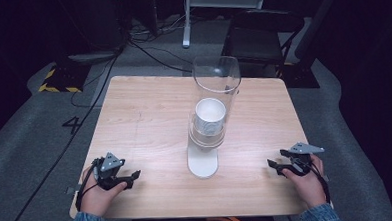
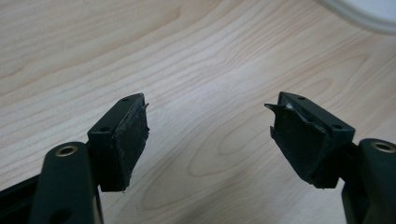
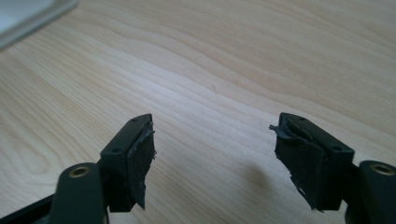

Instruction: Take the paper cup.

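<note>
The desk is pale wood or wood-look laminate, with a clear grain and a smooth, faintly satin finish. The left tool and the right tool are matt black plastic, with brass-coloured metal inserts at the pivots. Their pads are of a dark rubbery material, frayed and peeling at the edges. The tall cylinder is clear and glossy, glass or plastic; which one cannot be determined. The white cup inside it looks matt, possibly paper. The white base appears to be smooth plastic. The floor is grey carpet, rough-textured.
</note>
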Motion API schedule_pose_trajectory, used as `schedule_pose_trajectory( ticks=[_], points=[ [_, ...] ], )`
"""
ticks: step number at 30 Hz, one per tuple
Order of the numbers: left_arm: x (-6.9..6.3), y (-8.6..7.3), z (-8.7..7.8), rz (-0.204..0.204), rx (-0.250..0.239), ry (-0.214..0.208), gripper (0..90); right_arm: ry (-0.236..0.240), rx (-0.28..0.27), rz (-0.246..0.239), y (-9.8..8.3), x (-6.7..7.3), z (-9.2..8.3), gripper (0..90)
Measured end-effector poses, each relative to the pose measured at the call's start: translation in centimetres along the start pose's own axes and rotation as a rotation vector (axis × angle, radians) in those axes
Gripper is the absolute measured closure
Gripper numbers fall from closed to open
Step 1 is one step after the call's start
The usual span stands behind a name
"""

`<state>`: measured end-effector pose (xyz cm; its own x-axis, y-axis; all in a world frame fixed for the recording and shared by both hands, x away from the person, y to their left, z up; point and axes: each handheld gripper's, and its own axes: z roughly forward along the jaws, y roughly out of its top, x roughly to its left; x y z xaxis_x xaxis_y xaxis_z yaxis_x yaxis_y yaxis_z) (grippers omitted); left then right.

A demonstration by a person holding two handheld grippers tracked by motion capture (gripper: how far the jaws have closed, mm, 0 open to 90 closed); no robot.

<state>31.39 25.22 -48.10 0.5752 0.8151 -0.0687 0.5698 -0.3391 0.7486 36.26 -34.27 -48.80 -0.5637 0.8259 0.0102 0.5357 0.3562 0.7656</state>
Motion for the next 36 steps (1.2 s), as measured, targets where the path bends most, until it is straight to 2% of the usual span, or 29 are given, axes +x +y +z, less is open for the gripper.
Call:
schedule_pose_trajectory(
  ticks=[3,12,24,30,36],
  points=[
    [-0.3,0.2,-0.5,0.005,0.01,0.012,26.6,0.027,-0.031,0.012,0.3,0.2,-0.4,29.4],
    [-0.1,0.6,-0.9,0.002,0.016,0.024,26.6,0.01,-0.021,0.005,-0.1,0.1,-1.1,28.8],
    [-0.4,1.0,-1.9,0.002,-0.043,0.028,26.7,0.038,-0.109,0.007,1.2,0.9,-2.6,28.8],
    [-0.6,1.1,-2.5,-0.011,-0.058,0.028,26.6,0.077,-0.141,0.012,2.1,1.3,-2.8,28.8],
    [-0.6,1.2,-2.7,0.001,-0.055,0.026,26.6,0.118,-0.158,-0.006,3.1,2.1,-2.6,29.2]
  ],
)
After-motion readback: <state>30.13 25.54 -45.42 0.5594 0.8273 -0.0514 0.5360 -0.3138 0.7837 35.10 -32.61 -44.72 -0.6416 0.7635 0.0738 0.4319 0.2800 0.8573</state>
